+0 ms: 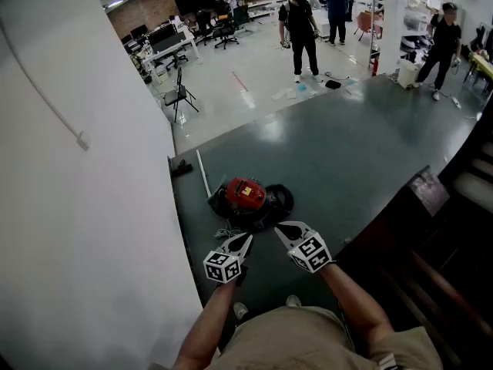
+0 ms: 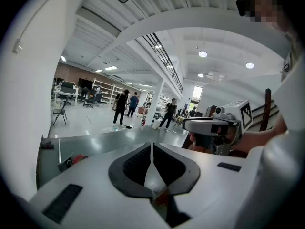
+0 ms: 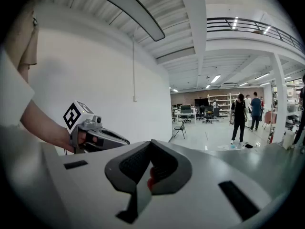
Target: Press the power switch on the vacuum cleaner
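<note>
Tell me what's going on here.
A person stands on a dark green floor beside a white wall, holding a tool in each hand. A red and black vacuum cleaner lies on the floor just ahead of them. The left tool and the right tool both point down toward it, jaws together and holding nothing. Neither touches the vacuum cleaner, so its power switch has not yet been pressed. Other people stand far off in the hall.

Dark green floor (image 1: 347,153), red and black vacuum cleaner (image 1: 246,197) on it, thin pale rod (image 1: 203,174) just beside, 1 small black object (image 1: 182,168) nearby.
</note>
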A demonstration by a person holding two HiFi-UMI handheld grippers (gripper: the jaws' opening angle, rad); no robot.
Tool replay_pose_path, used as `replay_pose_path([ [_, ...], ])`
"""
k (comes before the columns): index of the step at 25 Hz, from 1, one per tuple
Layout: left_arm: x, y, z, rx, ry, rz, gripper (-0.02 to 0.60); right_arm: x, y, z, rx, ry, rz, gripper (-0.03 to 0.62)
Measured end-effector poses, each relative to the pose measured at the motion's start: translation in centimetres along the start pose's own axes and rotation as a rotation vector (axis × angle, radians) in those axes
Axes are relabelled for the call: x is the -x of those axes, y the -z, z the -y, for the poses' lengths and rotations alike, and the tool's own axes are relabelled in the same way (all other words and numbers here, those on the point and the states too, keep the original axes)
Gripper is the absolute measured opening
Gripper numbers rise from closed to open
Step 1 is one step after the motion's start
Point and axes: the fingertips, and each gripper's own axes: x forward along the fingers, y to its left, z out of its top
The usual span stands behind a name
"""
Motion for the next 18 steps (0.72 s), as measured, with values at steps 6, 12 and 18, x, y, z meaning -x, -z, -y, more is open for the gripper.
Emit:
replay_pose_path([
  [6, -0.7, 0.2, 0.8, -0.018, -0.006, 0.002, 0.008, 0.8, 0.3, 0.3, 0.003, -0.008, -0.004, 0.011],
  [12, -0.8, 1.0, 0.6, -0.010, -0.014, -0.003, 0.008, 0.5, 1.0, 0.7, -0.034, -0.007, -0.004, 0.011],
  [18, -0.6, 1.7, -1.1, 0.019, -0.030, -0.019, 0.008, -1.4, 1.0, 1.8, -0.135, -0.011, 0.008, 0.012],
])
